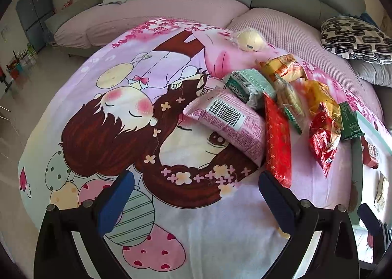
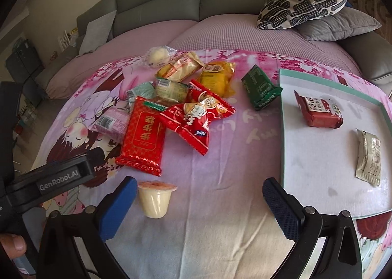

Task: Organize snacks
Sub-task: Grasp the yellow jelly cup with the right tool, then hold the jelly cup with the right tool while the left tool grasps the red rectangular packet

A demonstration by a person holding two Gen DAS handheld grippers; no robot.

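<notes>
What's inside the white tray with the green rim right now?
The tray holds two wrapped snacks lying apart: a dark red packet toward the back and a beige packet near the right edge. The rest is bare; the tray's far right corner is out of frame.

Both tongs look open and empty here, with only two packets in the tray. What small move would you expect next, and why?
Probably the right tongs shift slightly left and close on the jelly cup. It stands upright just inside the left finger, apart from the snack pile, so it is the nearest loose item. The tray on the right has bare floor beside the red packet and beige packet.
</notes>
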